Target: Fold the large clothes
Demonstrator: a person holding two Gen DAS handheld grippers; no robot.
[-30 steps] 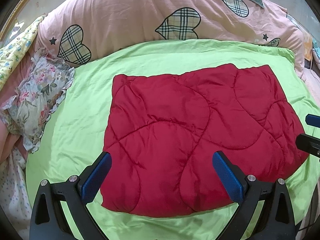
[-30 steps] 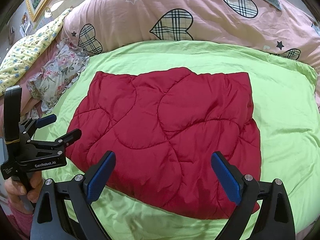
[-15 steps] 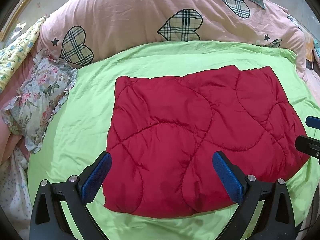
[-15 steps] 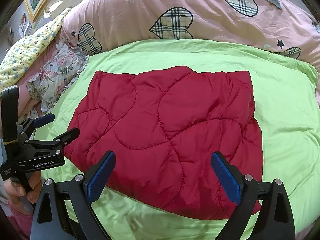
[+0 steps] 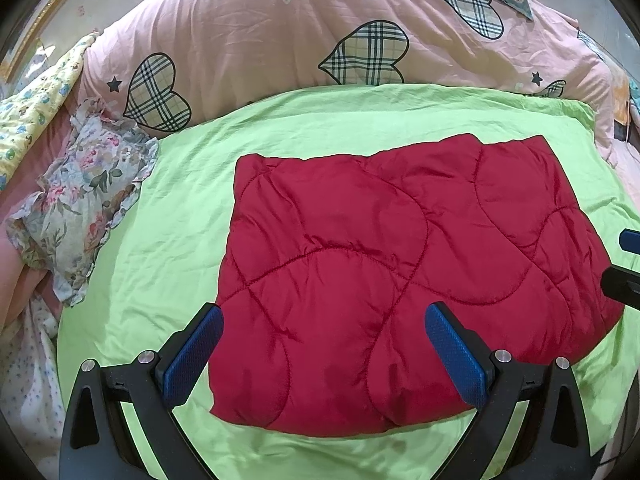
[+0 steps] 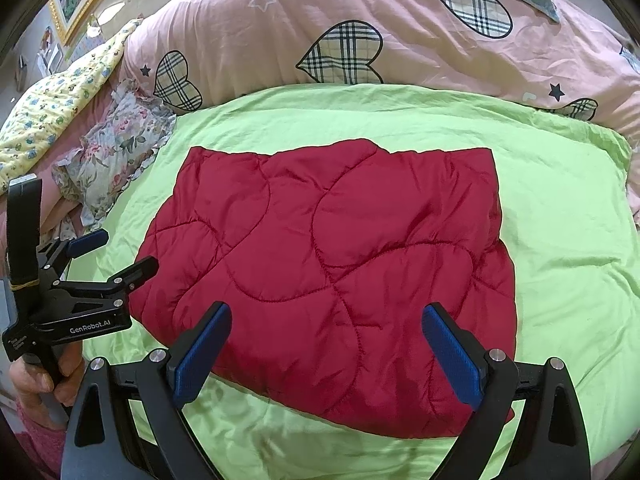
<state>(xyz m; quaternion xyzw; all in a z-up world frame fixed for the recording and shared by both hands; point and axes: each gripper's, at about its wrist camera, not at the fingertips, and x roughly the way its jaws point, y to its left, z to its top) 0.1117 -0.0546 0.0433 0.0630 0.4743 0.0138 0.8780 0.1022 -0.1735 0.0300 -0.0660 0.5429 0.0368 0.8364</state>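
1. Both claws stand with fingers spread wide and nothing between them: the left gripper [image 5: 320,356] and the right gripper [image 6: 326,354] each hover over the near edge of the red quilted garment [image 5: 400,264], clear of its fabric.
2. Seen from the right wrist, the left gripper [image 6: 116,256] is held in a hand [image 6: 40,380] just beside the garment's left edge, its blue-tipped fingers apart.
3. That garment lies folded into a rough rectangle in the middle of the green sheet [image 5: 168,280], with green showing on every side of it.
4. Beyond the garment's far edge rises a pink duvet [image 5: 260,40] printed with plaid hearts and stars; off its far left corner sits a frilled floral pillow [image 5: 80,200].
5. Handling, as a judgement: the padded shell looks puffy, soft and light, with a smooth, slightly shiny face that could slide between the ribbed blue pads [image 5: 456,354].
6. It should spring back rather than hold a crease, so a fold may need pressing down.
7. Best hold, I judge, is at the two near corners, pinching all layers together at the stitched seams, where the filling is thinner.
8. Curved stitching splits the surface into rounded, pillowy panels; the sheet beneath is thin and wrinkled.
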